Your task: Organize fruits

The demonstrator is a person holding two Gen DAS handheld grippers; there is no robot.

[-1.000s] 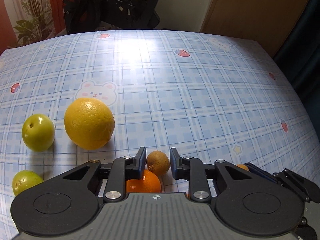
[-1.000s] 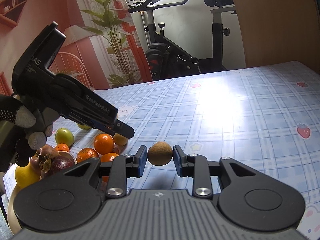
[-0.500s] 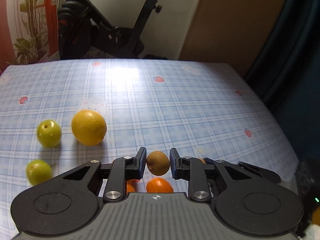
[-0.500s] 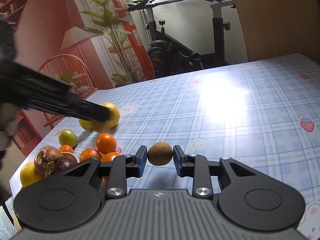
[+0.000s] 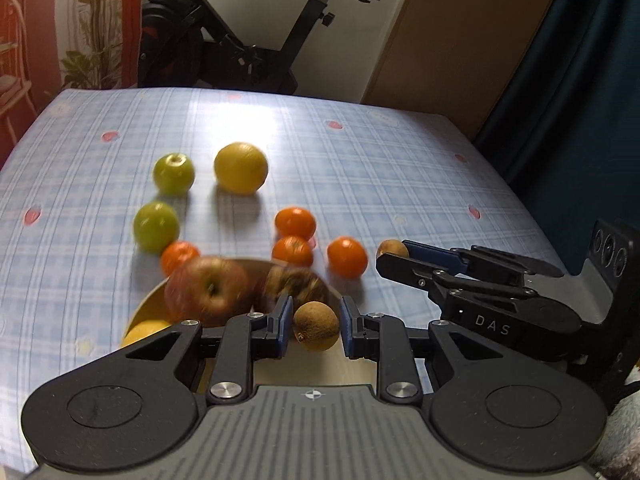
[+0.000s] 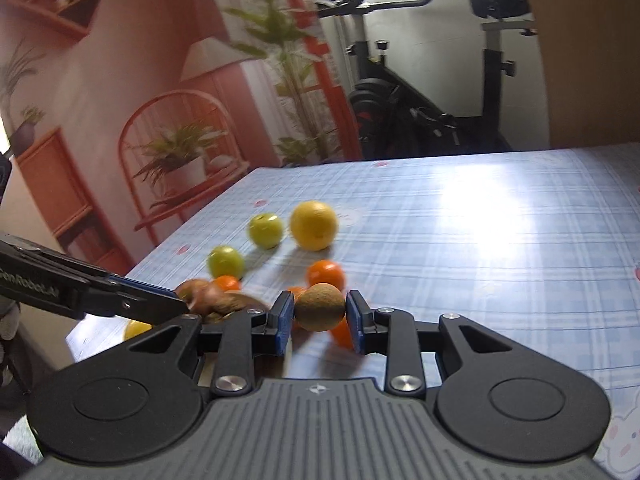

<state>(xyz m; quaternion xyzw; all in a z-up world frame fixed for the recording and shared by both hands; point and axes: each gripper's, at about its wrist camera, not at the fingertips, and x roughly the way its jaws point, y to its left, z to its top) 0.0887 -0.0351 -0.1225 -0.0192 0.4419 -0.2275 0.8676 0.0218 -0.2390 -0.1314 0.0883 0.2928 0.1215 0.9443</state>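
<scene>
**Each gripper holds a small brown fruit above the table**

A small round brown rough-skinned fruit (image 5: pixel 316 326) sits clamped between the blue pads of the left gripper (image 5: pixel 314 326), held in the air over a shallow tan wooden bowl (image 5: pixel 148 304). The bowl holds a red apple (image 5: pixel 206 290), a dark brownish fruit (image 5: pixel 294 284) that is too blurred to name, and a yellow fruit (image 5: pixel 146 330) at its near rim.

A second small round brown fruit (image 6: pixel 320 307) is pinched the same way in the right gripper (image 6: pixel 320 308), its jaws closed on it above the table.

Beyond the bowl, on the blue checked tablecloth (image 5: pixel 360 160), lie four small orange mandarins (image 5: pixel 347 257) in a loose group, two green apples (image 5: pixel 174 173) to their left, one behind the other, and a large yellow citrus (image 5: pixel 241 167) just beside the farther apple. A black exercise bike (image 5: pixel 248 40) stands past the table's far edge.
</scene>
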